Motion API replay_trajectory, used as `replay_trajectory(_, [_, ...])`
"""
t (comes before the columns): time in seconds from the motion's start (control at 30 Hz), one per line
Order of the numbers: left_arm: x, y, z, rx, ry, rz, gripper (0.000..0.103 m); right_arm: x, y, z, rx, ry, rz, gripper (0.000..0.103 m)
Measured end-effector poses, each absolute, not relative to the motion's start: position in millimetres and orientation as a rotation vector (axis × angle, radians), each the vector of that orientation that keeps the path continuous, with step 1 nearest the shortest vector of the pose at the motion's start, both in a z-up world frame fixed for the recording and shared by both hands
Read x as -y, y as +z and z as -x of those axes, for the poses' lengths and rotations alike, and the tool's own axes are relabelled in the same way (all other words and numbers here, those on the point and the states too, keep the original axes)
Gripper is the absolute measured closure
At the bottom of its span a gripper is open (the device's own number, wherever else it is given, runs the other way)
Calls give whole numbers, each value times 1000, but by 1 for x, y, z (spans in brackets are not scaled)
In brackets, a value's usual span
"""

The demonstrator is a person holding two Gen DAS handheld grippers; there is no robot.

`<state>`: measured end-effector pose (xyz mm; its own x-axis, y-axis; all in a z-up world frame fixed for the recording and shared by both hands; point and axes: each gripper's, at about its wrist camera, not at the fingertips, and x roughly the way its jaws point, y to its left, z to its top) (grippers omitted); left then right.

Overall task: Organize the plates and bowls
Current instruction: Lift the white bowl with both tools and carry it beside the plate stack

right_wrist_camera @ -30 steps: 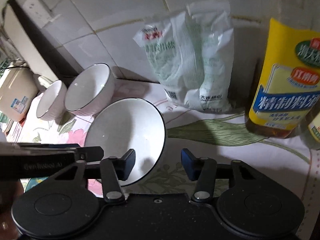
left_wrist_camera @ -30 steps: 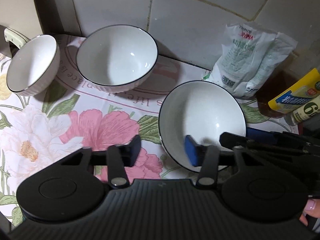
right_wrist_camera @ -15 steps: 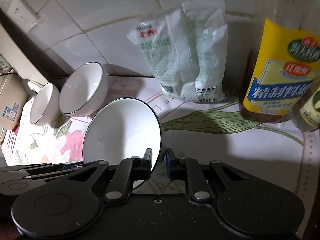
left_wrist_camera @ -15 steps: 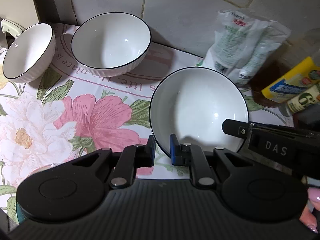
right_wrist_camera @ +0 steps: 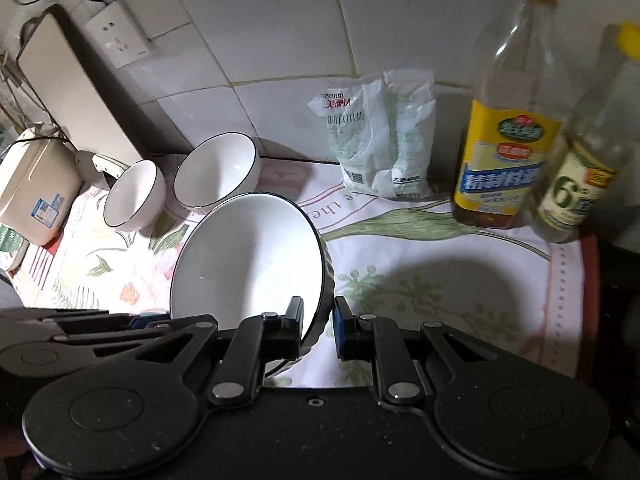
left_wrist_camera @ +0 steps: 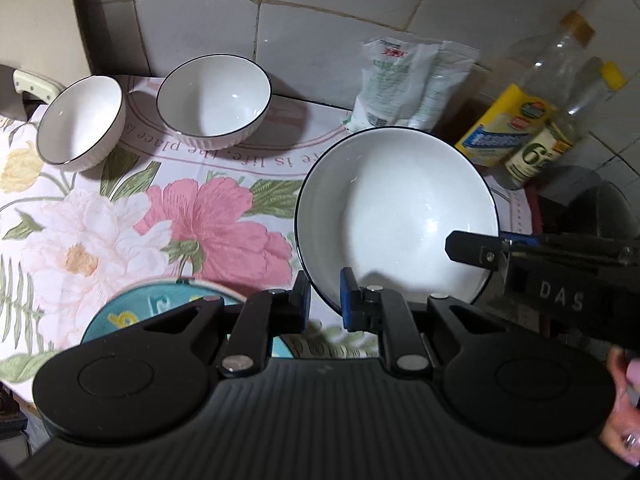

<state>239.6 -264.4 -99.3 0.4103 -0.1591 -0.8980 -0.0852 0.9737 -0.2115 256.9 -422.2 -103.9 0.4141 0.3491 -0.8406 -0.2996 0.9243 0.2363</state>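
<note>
Here, every place is told from the large bowl both tools hold.

Small bowl (left_wrist_camera: 80, 122): far left of the large bowl, by the back wall on the flowered cloth (left_wrist_camera: 120, 220); white, dark-rimmed, empty.

Medium bowl (left_wrist_camera: 214, 102): left of the large bowl and behind it, just beside the small bowl, apart from both.

Blue plate (left_wrist_camera: 132, 312): left of the large bowl and nearer the camera, partly hidden under the left tool.

Left gripper (left_wrist_camera: 325, 304): clamped on the large bowl's near-left rim, one blue pad inside, one outside.

Large bowl (left_wrist_camera: 394, 216): in the middle, tilted; I judge it raised off the cloth, since the cloth shows beneath its lower edge.

Right gripper (right_wrist_camera: 318, 328): clamped on the large bowl's rim further round to the right, one finger inside, one outside the ribbed wall.

Salt bag (left_wrist_camera: 408, 84): behind the large bowl against the tiles.

Bottles (right_wrist_camera: 506, 148): right of the large bowl and behind it, two standing close together.

Handling: glazed ceramic, so stiff, probably fairly heavy and slippery, and it would chip or break if dropped.

Hold: the rim is the only thin edge the pads can span; two holds set apart should stop it swinging.

Risk: held at the rim alone, it may pivot between the pads if one hand outruns the other.
</note>
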Motion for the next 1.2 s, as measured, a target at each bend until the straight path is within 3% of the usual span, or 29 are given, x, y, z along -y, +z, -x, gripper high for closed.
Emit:
replay_trajectory(0.57, [304,-63,-163,-1157,-182,125,89,457,-78,-158,-1038,282,-113,84])
replay_trajectory(1.2, [335,-115,-133,-1249,-228,49,90,494,-141,-119,-1122,273,-208,84])
